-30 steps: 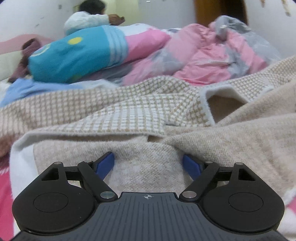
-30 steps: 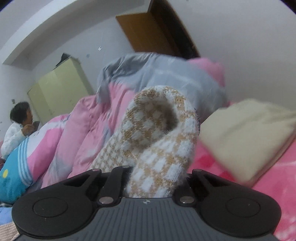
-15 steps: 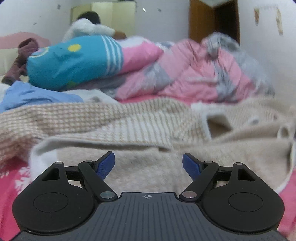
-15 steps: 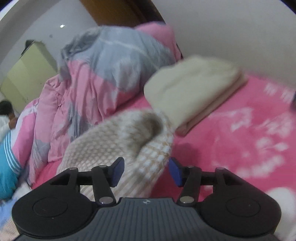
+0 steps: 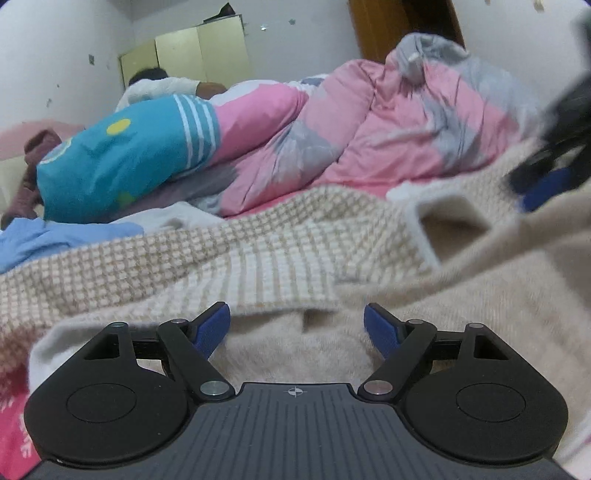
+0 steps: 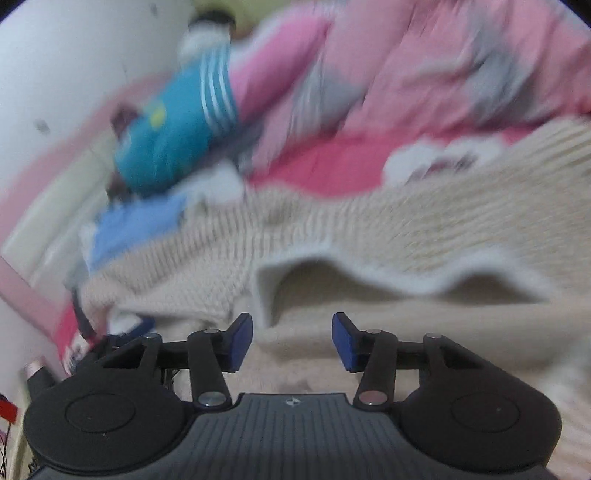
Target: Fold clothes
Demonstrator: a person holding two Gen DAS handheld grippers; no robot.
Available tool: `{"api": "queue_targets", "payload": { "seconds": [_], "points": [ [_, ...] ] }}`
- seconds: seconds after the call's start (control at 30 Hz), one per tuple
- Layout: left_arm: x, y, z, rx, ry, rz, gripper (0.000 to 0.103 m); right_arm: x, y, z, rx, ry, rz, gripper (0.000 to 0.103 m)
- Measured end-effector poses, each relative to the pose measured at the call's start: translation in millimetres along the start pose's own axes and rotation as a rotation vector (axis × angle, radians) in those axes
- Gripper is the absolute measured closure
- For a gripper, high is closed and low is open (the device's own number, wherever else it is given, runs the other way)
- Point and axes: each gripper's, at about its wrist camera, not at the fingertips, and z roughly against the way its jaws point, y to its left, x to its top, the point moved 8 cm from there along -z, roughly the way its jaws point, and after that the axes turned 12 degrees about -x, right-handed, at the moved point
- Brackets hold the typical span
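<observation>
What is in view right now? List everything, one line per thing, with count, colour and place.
knit sweater: one, beige and white check outside with a plain beige inside, spread on the bed under both grippers.
quilt: one, pink and grey, heaped at the back of the bed.
pillow: one, teal with white stripes and a yellow dot, back left.
blue cloth: one, light blue, left edge beside the sweater.
dark red cloth: one, maroon, far left behind the pillow.
bed sheet: one, pink, under everything.
wardrobe: one, pale yellow, against the far wall.
door: one, brown wood, back right.
person: one, white top, behind the pillow.
left hand-held gripper: one, black with blue pads, open over the sweater.
right hand-held gripper: one, same colours, open over the sweater.
</observation>
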Motion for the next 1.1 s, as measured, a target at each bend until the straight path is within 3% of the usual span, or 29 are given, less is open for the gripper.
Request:
{"api": "queue_targets", "payload": {
  "seconds": [0.1, 0.13, 0.23, 0.37, 0.47, 0.6, 0.67, 0.73, 0.83, 0.87, 0.9, 0.97, 1.07, 1.1],
  "points": [
    [-8, 0, -2, 0.000, -0.011, 0.008, 0.021, 16, 2, -50, -0.098, 0.042, 0.032, 0.069],
    [-9, 2, -2, -0.011, -0.014, 0.024, 0.021, 28, -3, -54, -0.121, 0.019, 0.022, 0.076],
    [-12, 11, -5, -0.049, -0.022, 0.092, 0.019, 62, -20, -68, -0.191, -0.049, -0.009, 0.083],
    [-18, 18, -10, -0.108, -0.021, 0.163, 0.018, 126, -15, -55, -0.163, -0.198, -0.020, 0.085],
    [-22, 23, -13, -0.146, -0.018, 0.203, 0.018, 169, -9, -72, -0.162, -0.256, 0.029, 0.085],
    [-24, 21, -14, -0.145, -0.018, 0.197, 0.018, 195, -15, -145, -0.215, -0.236, 0.098, 0.086],
    [-24, 19, -14, -0.141, -0.016, 0.190, 0.018, 192, -23, -187, -0.273, -0.167, 0.122, 0.086],
    [-25, 19, -15, -0.140, -0.014, 0.190, 0.018, 186, -27, -203, -0.296, -0.150, 0.127, 0.086],
    [-24, 19, -16, -0.142, -0.014, 0.193, 0.017, 183, -23, -179, -0.292, -0.130, 0.147, 0.076],
    [-24, 19, -17, -0.144, -0.014, 0.194, 0.017, 182, -22, -161, -0.281, -0.147, 0.162, 0.072],
    [-24, 19, -17, -0.145, -0.013, 0.195, 0.017, 182, -21, -142, -0.271, -0.164, 0.176, 0.061],
    [-24, 18, -17, -0.145, -0.014, 0.196, 0.017, 174, -26, -94, -0.230, -0.198, 0.170, 0.058],
    [-23, 18, -18, -0.145, -0.014, 0.196, 0.017, 139, -52, -20, -0.145, -0.231, 0.104, 0.052],
    [-23, 19, -19, -0.147, -0.014, 0.197, 0.017, 126, -63, -2, -0.123, -0.236, 0.077, 0.044]
  ]
}}
